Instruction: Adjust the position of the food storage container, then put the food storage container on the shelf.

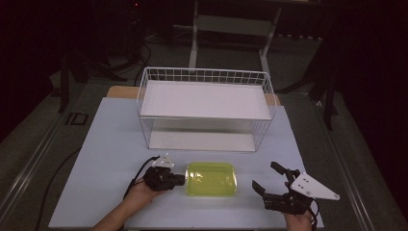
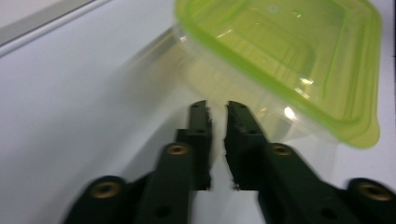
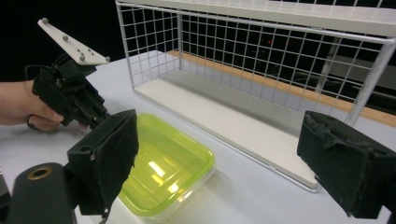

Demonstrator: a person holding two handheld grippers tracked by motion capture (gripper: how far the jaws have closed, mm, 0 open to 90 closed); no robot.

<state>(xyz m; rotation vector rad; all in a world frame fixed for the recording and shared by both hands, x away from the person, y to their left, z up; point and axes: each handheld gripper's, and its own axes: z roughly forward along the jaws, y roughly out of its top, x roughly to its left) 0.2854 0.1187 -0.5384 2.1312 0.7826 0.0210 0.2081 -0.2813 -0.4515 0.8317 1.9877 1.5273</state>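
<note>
- From the high view, a green-lidded container (image 1: 211,179) lies flat on the near middle of the table (image 1: 110,144), just in front of a white wire shelf rack (image 1: 206,108) that stands farther back. The left claw (image 1: 180,179) sits at the container's left end, seemingly touching it, probably to steady or nudge it. The right claw (image 1: 267,179) waits well off to the right, spread wide and holding nothing, as if ready to come in from that side.
- In the left gripper view, the left claw (image 2: 217,109) has its jaws nearly together with only a thin gap. They reach under the lid's overhang towards the clear wall of the container (image 2: 285,51). I cannot tell whether anything is pinched there.
- In the right gripper view, the right claw (image 3: 219,161) is released, its jaws far apart, framing the container (image 3: 163,170) and the rack (image 3: 261,70) behind it. The other hand (image 3: 23,109) grips its tool at the left.
</note>
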